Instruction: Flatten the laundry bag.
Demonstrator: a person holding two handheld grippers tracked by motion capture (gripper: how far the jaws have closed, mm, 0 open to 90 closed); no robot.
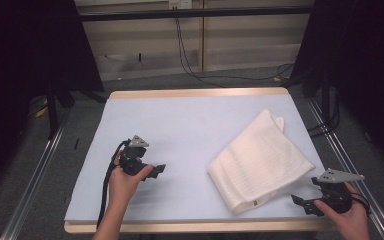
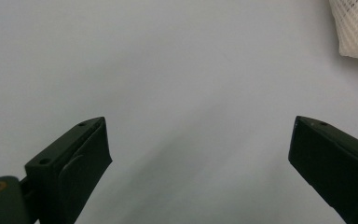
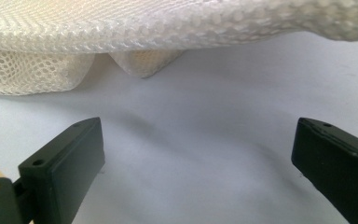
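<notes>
Nearest the high camera, a person's two hands come in over the near edge of the table (image 1: 190,107), whose pale blue-grey mat covers nearly the whole top; a folded white mesh cloth (image 1: 260,160) lies slantwise on the right half of that mat, its near corner close to the front edge; the left gripper (image 1: 156,170) hovers over bare mat well to the left of the cloth, jaws spread wide with nothing between them, the cloth's corner (image 2: 356,30) far off at the upper right of its own view; the right gripper (image 1: 302,202) sits just beside the cloth's near right edge, jaws likewise released and empty; the mesh (image 3: 168,28) lies just ahead of its fingertips (image 3: 81,140), apart from them.
</notes>
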